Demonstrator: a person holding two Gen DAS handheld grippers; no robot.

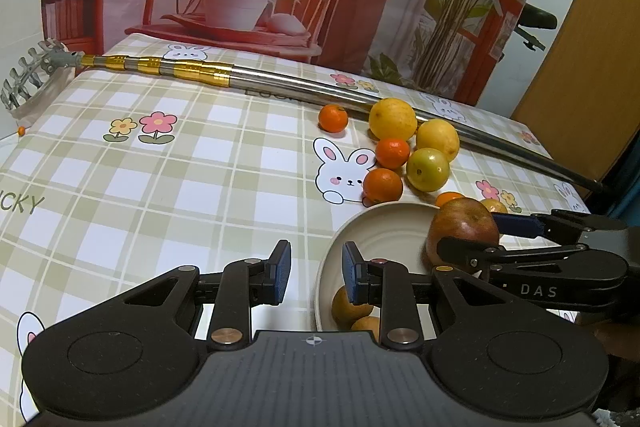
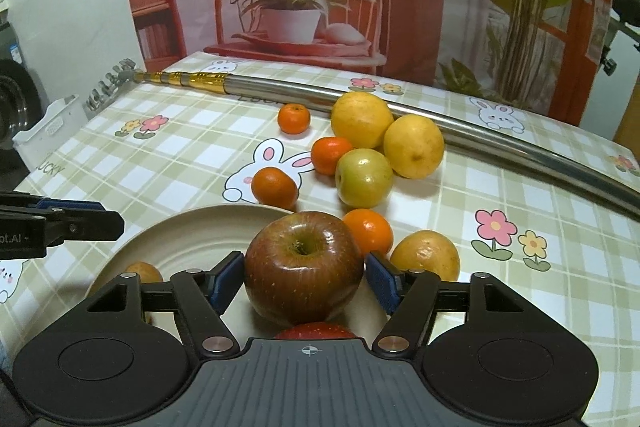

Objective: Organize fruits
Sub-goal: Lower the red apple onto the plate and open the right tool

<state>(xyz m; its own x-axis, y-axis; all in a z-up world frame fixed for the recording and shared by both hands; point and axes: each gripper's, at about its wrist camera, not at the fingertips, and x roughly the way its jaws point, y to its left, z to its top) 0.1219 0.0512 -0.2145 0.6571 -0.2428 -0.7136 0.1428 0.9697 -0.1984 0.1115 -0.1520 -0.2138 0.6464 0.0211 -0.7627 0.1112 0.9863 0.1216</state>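
Note:
My right gripper [image 2: 304,277] is shut on a red-brown apple [image 2: 304,267] and holds it over the right side of a cream plate [image 2: 192,231]. The apple [image 1: 462,227] and the right gripper [image 1: 480,237] also show in the left wrist view. My left gripper [image 1: 316,273] is open and empty over the plate's left rim [image 1: 332,255]. Two brownish fruits [image 1: 350,305] lie in the plate. A red fruit [image 2: 316,331] peeks out under the apple. Tangerines [image 2: 274,187], yellow fruits [image 2: 362,121] and a green-yellow apple [image 2: 364,177] lie beyond the plate.
A long steel pole [image 2: 480,135] with gold bands lies across the far side of the checked tablecloth [image 2: 520,299]. A white box [image 2: 48,135] stands off the table's left edge. A printed backdrop stands behind the table.

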